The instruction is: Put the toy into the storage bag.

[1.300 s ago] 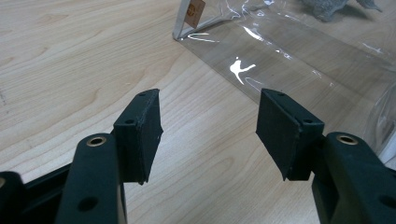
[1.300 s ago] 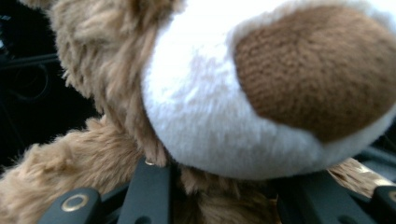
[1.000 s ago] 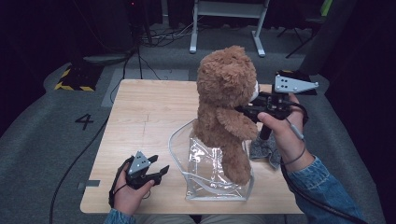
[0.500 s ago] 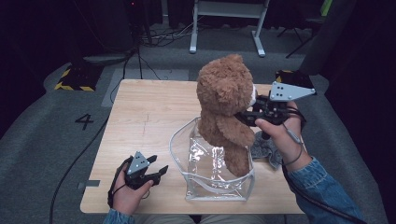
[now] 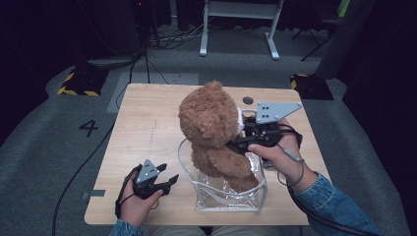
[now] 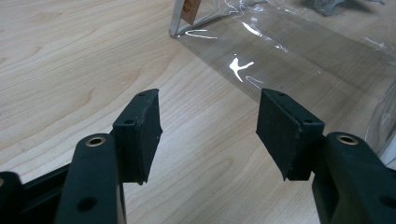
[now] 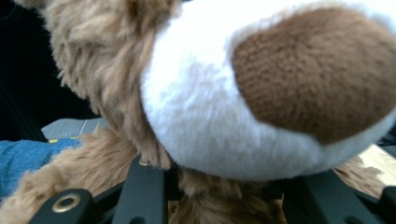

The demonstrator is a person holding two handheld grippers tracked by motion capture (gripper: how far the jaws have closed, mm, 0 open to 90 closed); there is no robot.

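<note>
**Inspector:** Where is the teddy bear [image 5: 214, 132], and what holds it?

**Assistant:** It stands upright with its legs down inside the clear plastic bag [image 5: 228, 194] near the front edge of the wooden table [image 5: 147, 123]. The right gripper [image 5: 236, 142] grips it from the bear's front side, about the neck below the white muzzle [image 7: 210, 102]. In the right gripper view the black jaws sit pressed into the fur on either side. They have just been opening a little, yet the bear is between them and appears clamped.

**Inspector:** And the left gripper [image 5: 164, 181]?

**Assistant:** It rests on the table just left of the bag, jaws wide apart with nothing between them. The left gripper view shows bare wood between the pads [image 6: 142, 130], and the bag's near wall lying ahead and to the right.

**Inspector:** Which relation decides the next move?

**Assistant:** The bear's long axis runs vertical, in line with the bag's open mouth, head and torso well above the rim. My judgement: the right hand pushes straight down, while the left, nearer the bag's wall, could steady it.
</note>
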